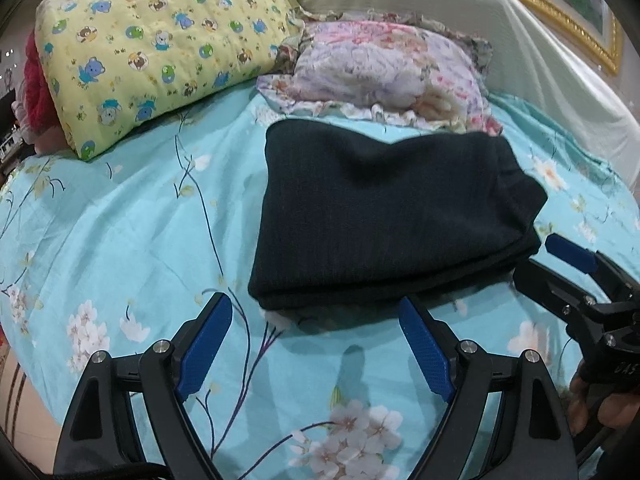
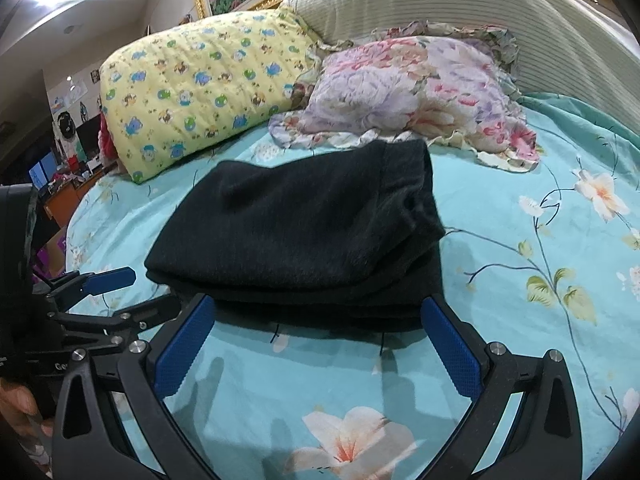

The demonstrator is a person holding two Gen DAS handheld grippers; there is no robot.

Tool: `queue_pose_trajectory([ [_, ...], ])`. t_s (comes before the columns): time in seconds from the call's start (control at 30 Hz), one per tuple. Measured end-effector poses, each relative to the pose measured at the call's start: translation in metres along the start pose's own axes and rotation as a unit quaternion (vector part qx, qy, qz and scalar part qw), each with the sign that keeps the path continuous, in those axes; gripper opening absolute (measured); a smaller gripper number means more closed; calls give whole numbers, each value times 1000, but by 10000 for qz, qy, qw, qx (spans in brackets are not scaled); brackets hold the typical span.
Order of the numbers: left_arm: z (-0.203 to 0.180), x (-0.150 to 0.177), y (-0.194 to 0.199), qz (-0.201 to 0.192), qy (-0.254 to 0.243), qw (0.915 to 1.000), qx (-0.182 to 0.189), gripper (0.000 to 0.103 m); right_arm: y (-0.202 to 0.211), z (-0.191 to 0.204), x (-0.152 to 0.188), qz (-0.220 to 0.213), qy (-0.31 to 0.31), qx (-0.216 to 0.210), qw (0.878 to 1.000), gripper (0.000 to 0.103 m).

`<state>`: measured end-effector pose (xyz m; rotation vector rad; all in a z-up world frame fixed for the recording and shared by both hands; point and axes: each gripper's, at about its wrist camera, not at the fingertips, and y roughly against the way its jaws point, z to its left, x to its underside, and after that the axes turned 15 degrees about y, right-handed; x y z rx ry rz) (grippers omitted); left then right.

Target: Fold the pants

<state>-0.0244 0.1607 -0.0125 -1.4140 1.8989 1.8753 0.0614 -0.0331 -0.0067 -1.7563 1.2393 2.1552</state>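
The dark pants point(image 1: 384, 216) lie folded in a thick rectangular stack on the turquoise flowered bedsheet point(image 1: 120, 240). They also show in the right wrist view point(image 2: 296, 236). My left gripper point(image 1: 316, 320) is open and empty, just short of the stack's near edge. My right gripper point(image 2: 316, 316) is open and empty, its blue pads point(image 2: 452, 344) at the stack's near edge. The right gripper shows at the right of the left wrist view point(image 1: 560, 268). The left gripper shows at the left of the right wrist view point(image 2: 116, 292).
A yellow cartoon-print pillow point(image 1: 160, 44) and a flowered ruffled pillow point(image 1: 384, 68) lie behind the pants. A cream covered headboard point(image 1: 520, 48) stands at the back. The bed's left edge point(image 2: 80, 208) drops to a cluttered room.
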Motion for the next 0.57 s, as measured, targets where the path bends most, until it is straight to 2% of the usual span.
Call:
queue_pose_trajectory([
  [0.57,-5,-15,-3,-1,31,10000,48,86,4,-8,-11,-59,-35,44,10000,102],
])
